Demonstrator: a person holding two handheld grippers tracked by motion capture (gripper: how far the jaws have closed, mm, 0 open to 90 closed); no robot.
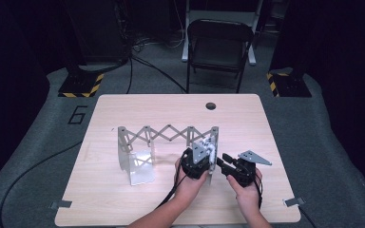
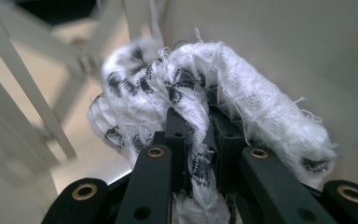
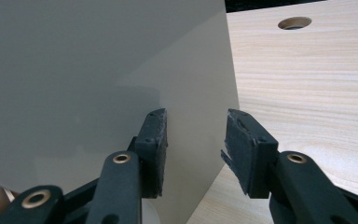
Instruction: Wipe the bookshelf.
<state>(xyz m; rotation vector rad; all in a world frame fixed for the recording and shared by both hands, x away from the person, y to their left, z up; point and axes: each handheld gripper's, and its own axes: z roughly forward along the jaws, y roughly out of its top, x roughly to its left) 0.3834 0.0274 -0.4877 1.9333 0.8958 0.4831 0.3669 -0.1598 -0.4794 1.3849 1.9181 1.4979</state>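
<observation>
The left tool (image 2: 193,140) pinches a frayed white-and-black cloth (image 2: 223,79), light, limp and snag-prone, best held at its bunched middle, beside the rack's (image 1: 167,133) 3 o'clock end panel; the right tool (image 3: 195,140) stands spread.

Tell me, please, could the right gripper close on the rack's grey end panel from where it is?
Probably yes: the right gripper stands open with the end panel's edge just ahead between its jaws, nothing blocking.

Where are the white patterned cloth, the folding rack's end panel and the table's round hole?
white patterned cloth (image 2: 261,112), left gripper view, its frayed fold.
end panel (image 3: 98,70), right gripper view, its flat face.
round hole (image 1: 211,105), high view, its middle.
</observation>
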